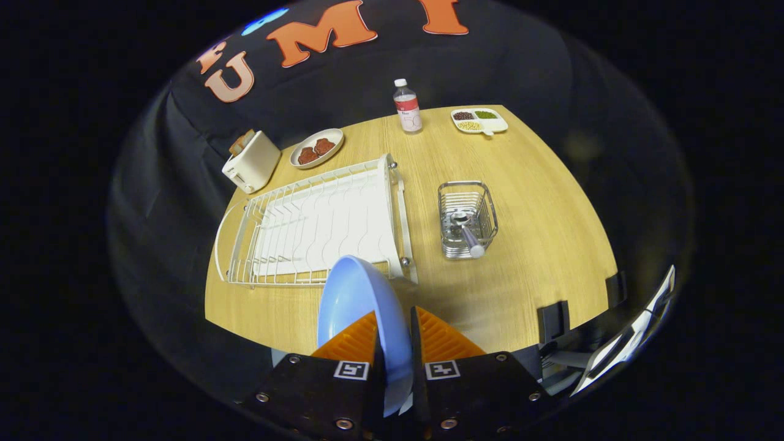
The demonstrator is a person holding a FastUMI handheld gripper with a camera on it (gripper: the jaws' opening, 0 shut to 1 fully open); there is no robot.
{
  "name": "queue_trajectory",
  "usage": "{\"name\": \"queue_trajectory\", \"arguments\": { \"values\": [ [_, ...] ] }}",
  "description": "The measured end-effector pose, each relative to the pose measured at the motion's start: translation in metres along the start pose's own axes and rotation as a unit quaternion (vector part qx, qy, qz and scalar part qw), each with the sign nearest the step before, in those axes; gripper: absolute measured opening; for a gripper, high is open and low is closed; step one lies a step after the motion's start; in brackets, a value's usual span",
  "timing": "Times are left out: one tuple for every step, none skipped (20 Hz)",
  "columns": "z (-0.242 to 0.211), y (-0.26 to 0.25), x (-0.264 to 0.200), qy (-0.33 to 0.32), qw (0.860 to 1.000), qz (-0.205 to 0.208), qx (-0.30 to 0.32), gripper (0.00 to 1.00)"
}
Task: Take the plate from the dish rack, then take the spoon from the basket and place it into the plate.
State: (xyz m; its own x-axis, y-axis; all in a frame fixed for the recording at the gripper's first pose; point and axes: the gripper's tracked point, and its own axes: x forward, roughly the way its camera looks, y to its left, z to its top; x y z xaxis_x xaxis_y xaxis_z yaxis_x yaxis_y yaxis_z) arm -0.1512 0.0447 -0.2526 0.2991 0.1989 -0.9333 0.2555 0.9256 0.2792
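Note:
My gripper (394, 334) is shut on a light blue plate (355, 294), which stands on edge between the two fingers, held up above the wooden table. Beyond the plate lies the white wire dish rack (318, 229), with nothing in its slots. To the right of the rack stands a small wire basket (467, 219). A metal spoon (468, 231) lies inside it, bowl toward the far side and handle pointing toward me.
At the table's far side stand a white toaster (252, 160), a plate of brown food (316, 148), a plastic bottle (407, 107) and a divided dish of beans (479, 120). Bare wooden tabletop (551, 245) stretches right of the basket and just ahead of the fingers.

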Motion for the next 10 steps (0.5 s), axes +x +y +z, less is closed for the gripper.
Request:
{"name": "queue_trajectory", "arguments": {
  "values": [
    [-0.007, -0.001, 0.003, 0.003, 1.000, 0.008, 0.002, 0.19],
    [-0.011, -0.003, 0.008, 0.004, 1.000, 0.012, 0.002, 0.19],
    [-0.016, -0.005, 0.013, 0.006, 1.000, 0.014, 0.003, 0.19],
    [-0.021, -0.005, 0.018, 0.007, 1.000, 0.018, 0.005, 0.19],
    [-0.026, -0.005, 0.025, 0.012, 1.000, 0.020, 0.011, 0.19],
    [-0.034, -0.005, 0.031, 0.021, 0.999, 0.024, 0.019, 0.19],
    [-0.040, -0.002, 0.037, 0.029, 0.999, 0.030, 0.026, 0.19],
    [-0.044, 0.001, 0.043, 0.033, 0.998, 0.037, 0.033, 0.19],
    [-0.047, 0.005, 0.050, 0.037, 0.997, 0.046, 0.040, 0.19],
    [-0.048, 0.009, 0.055, 0.036, 0.997, 0.055, 0.043, 0.19]
  ]
}}
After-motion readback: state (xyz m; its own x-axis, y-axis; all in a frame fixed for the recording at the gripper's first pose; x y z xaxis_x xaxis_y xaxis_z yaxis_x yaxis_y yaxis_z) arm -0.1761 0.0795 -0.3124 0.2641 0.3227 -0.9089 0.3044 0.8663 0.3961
